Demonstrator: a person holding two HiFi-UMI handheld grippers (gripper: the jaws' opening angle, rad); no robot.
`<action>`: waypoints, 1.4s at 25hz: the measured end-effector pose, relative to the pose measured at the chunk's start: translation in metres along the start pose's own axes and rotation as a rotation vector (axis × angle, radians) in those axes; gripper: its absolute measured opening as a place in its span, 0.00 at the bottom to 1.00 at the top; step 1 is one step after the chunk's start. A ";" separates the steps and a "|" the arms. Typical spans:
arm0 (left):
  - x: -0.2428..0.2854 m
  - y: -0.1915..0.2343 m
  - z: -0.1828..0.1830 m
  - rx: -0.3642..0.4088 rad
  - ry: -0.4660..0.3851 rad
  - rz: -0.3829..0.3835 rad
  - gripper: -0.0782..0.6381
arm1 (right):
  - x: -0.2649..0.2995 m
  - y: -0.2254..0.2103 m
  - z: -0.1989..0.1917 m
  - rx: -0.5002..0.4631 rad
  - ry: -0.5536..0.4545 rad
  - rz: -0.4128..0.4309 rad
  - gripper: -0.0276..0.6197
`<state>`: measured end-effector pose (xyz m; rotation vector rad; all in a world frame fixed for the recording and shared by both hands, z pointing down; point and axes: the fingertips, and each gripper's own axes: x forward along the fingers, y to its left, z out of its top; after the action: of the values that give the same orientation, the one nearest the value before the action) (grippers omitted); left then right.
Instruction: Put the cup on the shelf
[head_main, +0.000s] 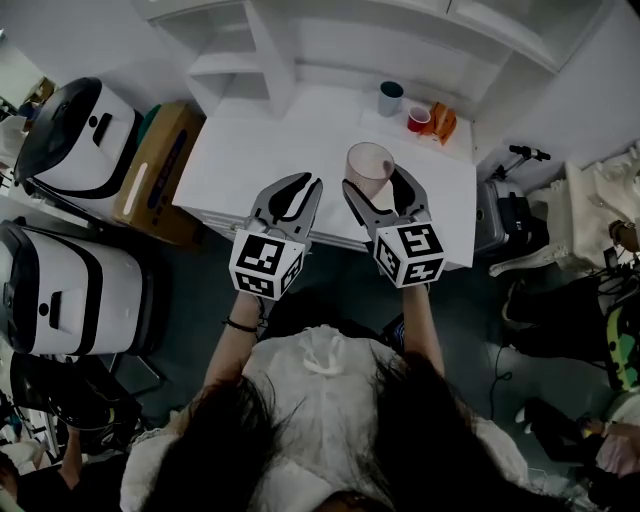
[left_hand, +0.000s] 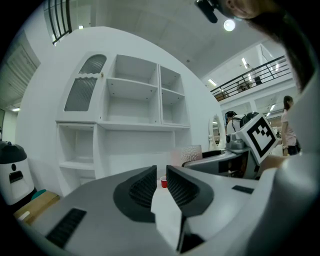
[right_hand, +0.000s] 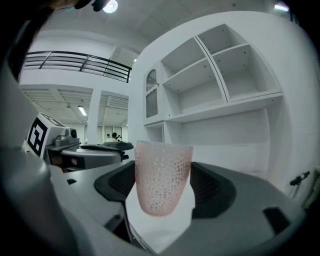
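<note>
A pink speckled cup stands upright between the jaws of my right gripper, which is shut on its sides and holds it above the front edge of the white table. My left gripper hovers just to its left with its jaws nearly together and nothing between them. The white shelf unit rises behind the table, and its compartments look empty. In the left gripper view the pink cup shows to the right.
A grey-blue cup, a small red cup and an orange packet sit at the table's far right. Two white appliances and a cardboard box stand left of it. Bags and gear lie to the right.
</note>
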<state>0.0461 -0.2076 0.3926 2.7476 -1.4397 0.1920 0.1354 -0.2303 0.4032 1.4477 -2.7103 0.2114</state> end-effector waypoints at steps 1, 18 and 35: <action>0.002 0.002 0.000 0.001 0.002 0.001 0.21 | 0.003 -0.002 0.001 -0.001 0.001 0.001 0.57; 0.056 0.058 0.008 0.003 -0.020 -0.065 0.21 | 0.059 -0.029 0.036 -0.061 -0.020 -0.064 0.57; 0.106 0.138 0.025 0.006 -0.058 -0.155 0.21 | 0.149 -0.064 0.163 -0.222 -0.138 -0.124 0.57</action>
<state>-0.0052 -0.3749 0.3775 2.8762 -1.2313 0.1131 0.1073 -0.4124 0.2658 1.6081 -2.6299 -0.1966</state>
